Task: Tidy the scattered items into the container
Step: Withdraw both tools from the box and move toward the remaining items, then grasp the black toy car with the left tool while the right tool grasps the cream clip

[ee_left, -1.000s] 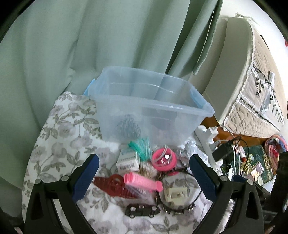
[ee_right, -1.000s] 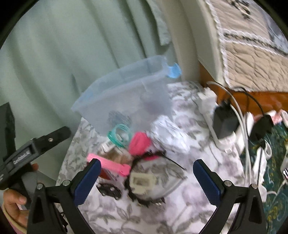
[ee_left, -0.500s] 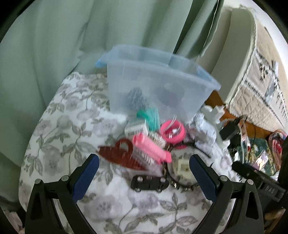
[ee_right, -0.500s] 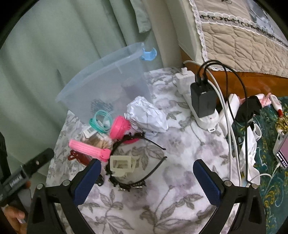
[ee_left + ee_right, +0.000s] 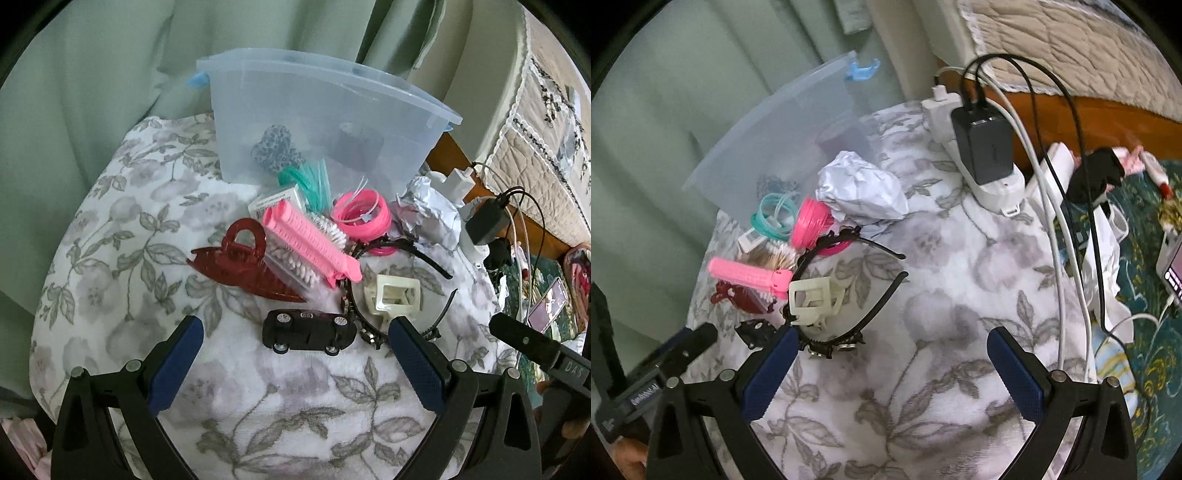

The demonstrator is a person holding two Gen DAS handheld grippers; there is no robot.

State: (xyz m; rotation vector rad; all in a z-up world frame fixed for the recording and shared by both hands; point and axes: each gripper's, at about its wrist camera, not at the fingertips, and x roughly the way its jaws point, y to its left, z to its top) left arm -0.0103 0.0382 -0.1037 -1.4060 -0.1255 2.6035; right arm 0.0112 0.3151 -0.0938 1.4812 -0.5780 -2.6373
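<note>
Left claw point(image 5: 291, 363) gapes wide and empty just short of the toy car point(image 5: 308, 331). Right claw point(image 5: 892, 363) is wide open too, holding nothing, headband point(image 5: 849, 295) beside its left finger

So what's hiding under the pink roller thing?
Under the pink roller lies a clear box of cotton swabs, resting on the dark red hair claw. Anything beneath those is covered.

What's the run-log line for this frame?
phase: approach | left tongs: open, empty, above black toy car | right tongs: open, empty | clear bin: upright | clutter: on floral cloth
</note>
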